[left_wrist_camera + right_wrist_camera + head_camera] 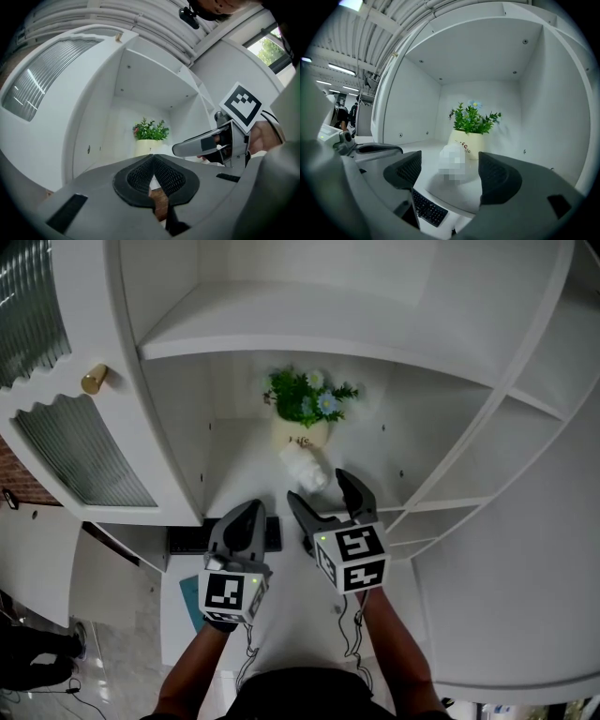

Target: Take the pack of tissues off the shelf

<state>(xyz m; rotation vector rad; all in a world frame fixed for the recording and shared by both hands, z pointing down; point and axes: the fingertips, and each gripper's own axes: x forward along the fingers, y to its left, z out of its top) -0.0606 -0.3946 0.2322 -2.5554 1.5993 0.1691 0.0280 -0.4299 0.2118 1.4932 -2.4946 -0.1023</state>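
On the white shelf (242, 476) the pack of tissues (307, 468) lies at 6 o'clock of the flower pot (300, 433). Your right gripper (318, 485), spread, faces it; your left gripper (249, 512) is pressed together, empty. Not yet grasped.

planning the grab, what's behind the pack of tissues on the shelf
A cream pot holding a green plant with small flowers stands just behind the pack of tissues. The pack hides part of the pot's base; whether they touch cannot be told.
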